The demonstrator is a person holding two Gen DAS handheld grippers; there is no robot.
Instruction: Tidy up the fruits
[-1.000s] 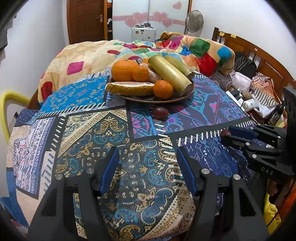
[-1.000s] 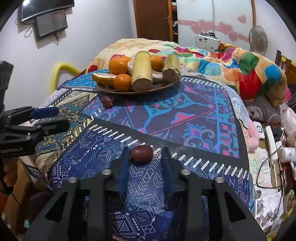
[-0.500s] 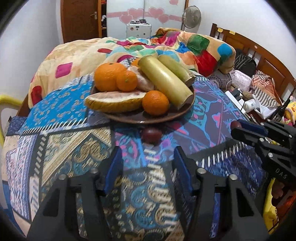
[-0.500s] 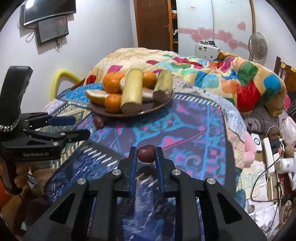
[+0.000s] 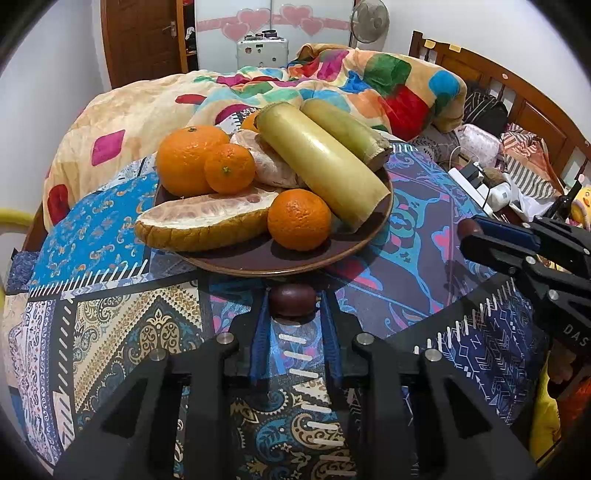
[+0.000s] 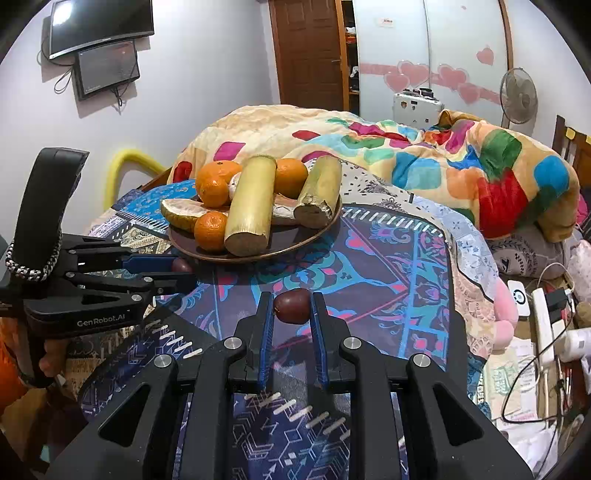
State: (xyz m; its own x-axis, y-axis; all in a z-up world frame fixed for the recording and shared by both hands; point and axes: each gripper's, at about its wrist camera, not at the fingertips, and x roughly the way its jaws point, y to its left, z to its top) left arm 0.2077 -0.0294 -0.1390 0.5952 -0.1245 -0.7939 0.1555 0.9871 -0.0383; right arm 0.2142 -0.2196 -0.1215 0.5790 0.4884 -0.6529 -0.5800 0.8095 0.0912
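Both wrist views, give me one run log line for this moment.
left hand-held gripper: closing around dark fruit | right hand-held gripper: holding second dark fruit | plate: loaded

White walls [image 6: 207, 74], a brown door [image 6: 310, 51], a wall-mounted screen [image 6: 101, 26], a standing fan [image 6: 518, 96] and a wooden headboard [image 5: 517, 107].

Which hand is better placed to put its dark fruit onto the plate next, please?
Left, probably: its tongs have just been closing on a dark fruit right beside the plate rim; the right tongs hold a second fruit farther back.
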